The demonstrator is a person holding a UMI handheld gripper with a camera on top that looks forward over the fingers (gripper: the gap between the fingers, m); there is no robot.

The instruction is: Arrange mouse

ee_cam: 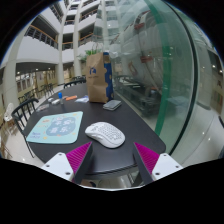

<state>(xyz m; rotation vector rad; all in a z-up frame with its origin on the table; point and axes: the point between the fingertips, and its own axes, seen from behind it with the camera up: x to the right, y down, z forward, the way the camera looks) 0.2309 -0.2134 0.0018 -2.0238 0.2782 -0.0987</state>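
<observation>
In the gripper view, a white mouse (105,134) is seen lying on a dark table (125,118), just ahead of the gripper (113,156), at about twelve o'clock from the fingertips and slightly toward eleven. The fingers (78,156) are spread apart and nothing is held between them. A light blue mat (56,126) lies at about ten o'clock from the mouse, just beside it. A brown paper bag (98,77) stands well beyond at twelve o'clock, with a small grey device (111,104) near its base. The approach is judged to be the step in hand: the gripper should be centred on the mouse, lowered until the pads flank its sides, and closed gently, since the rounded shell could slip out.
</observation>
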